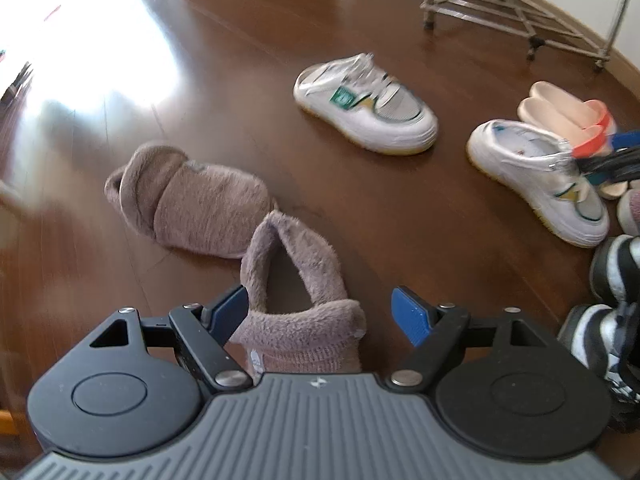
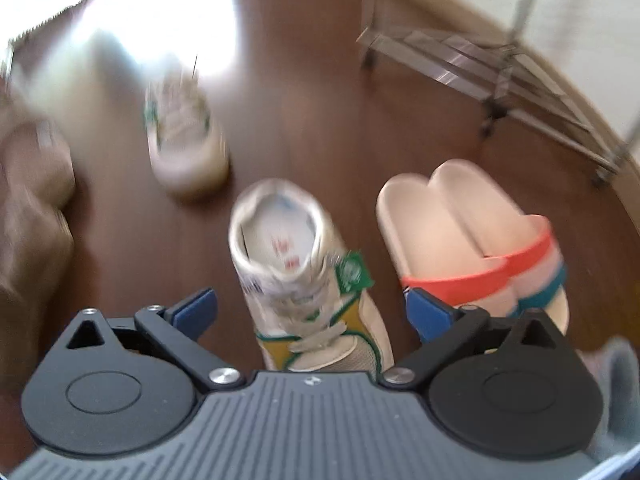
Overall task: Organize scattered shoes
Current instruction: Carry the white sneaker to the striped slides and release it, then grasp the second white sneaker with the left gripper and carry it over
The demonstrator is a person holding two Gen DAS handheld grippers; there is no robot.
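While pitched steeply down, left gripper (image 1: 320,314) wide, straddling plush slipper (image 1: 298,300); right gripper (image 2: 312,312) wide, empty, above sneaker (image 2: 304,276).

Fuzzy mauve slippers (image 1: 192,208) askew, white sneakers (image 1: 366,104) apart, cream slides (image 2: 460,232) paired

Before you, the wooden floor (image 1: 248,52) carries plush slippers (image 1: 192,208), white sneakers (image 1: 364,104), pink slides (image 2: 460,236) and a metal rack (image 1: 516,20).

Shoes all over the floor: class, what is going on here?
A person with two handheld grippers is tidying shoes. The left gripper, open, straddles a fuzzy slipper; its mate lies beyond. The right gripper, open, hangs over a white sneaker beside paired slides. The other sneaker sits apart.
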